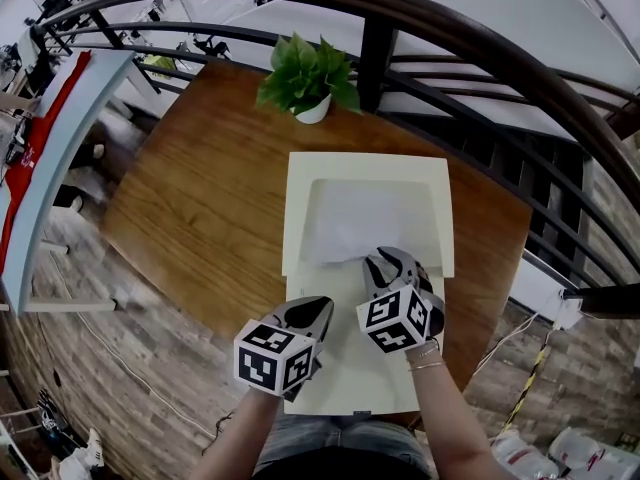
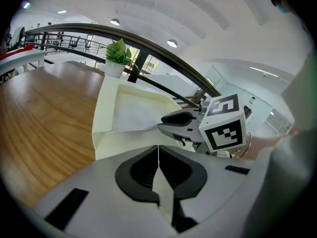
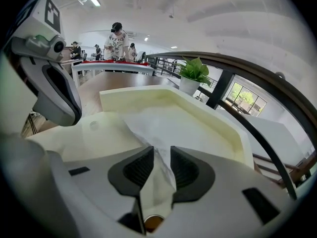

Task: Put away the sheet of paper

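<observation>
The right tongs are clamped on the near edge of the paper. A narrow gap between the pads is filled by a pinched strip of the sheet, which rises from the tray into them. The rest of the paper lies in the tray's sunken far half, rumpled towards the near side.

The left tongs are closed, the pads meeting along a thin line with nothing between them. They hang over the flat near part of the tray, just left of the right tongs and apart from the paper. Whether they touch the tray cannot be told.

The tray lies lengthwise on the wooden table, and its near end reaches the table's edge by the person.

In the head view the right tongs cover the spot where they meet the paper, and the two marker cubes and the forearms cover parts of the tray's near end. A plant in a white pot stands at the far edge of the table, beyond the tray. A dark railing curves behind it.

In the right gripper view, people stand at a distant table, too small to make out.

Each cube bears black-and-white square markers.
</observation>
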The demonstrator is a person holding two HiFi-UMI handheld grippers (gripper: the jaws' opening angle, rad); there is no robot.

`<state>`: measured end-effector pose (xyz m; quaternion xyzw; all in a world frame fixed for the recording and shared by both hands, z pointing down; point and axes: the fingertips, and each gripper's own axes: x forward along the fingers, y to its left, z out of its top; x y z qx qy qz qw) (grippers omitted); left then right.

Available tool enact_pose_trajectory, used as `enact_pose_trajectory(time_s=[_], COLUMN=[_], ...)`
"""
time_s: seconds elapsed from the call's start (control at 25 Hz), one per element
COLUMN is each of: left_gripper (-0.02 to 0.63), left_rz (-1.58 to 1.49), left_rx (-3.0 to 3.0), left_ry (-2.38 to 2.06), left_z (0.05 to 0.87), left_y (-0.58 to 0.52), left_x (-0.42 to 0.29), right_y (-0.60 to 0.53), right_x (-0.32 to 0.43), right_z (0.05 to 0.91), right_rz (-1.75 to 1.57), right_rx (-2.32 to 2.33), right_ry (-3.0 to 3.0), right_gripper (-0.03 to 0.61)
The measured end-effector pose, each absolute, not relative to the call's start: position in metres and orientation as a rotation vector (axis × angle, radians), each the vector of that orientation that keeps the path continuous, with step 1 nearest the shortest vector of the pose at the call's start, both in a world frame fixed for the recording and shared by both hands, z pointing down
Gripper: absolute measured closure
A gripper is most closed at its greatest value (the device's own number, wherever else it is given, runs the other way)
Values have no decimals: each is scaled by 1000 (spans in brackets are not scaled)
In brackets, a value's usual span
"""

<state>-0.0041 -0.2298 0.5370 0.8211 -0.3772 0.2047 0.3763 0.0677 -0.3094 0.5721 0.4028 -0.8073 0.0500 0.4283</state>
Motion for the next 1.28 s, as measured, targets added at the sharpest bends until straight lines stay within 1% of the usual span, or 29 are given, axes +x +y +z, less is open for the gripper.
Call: enact_pose_trajectory(time_s=[0.04, 0.32, 0.52, 0.72, 0.96, 1.12, 1.28], left_gripper=[594, 594, 594, 594, 594, 595, 595], left_rz=[524, 523, 521, 449, 367, 296, 282], left_rx=[2101, 2101, 2129, 2182, 2241, 2268, 2304], left_ry=[-966, -971, -962, -967, -956, -940, -924], left_z=[537, 535, 531, 514, 489, 474, 462], left_y=[-230, -230, -228, -230, -225, -221, -215], left_x=[-5, -10, -9, -7, -4, -2, 0], right_y=[-310, -310, -307, -302, -287, -271, -255], right_x=[67, 69, 71, 76, 89, 94, 94], right_z=[573, 573, 558, 533, 497, 479, 461], right_rz=[131, 145, 137, 303, 410, 524, 516], right_rx=[1005, 1012, 1052, 1192, 1330, 1391, 1419], right_ry=[-2015, -2004, -2034, -2141, -2213, -2269, -2348], right_gripper=[474, 457, 457, 459, 499, 508, 525])
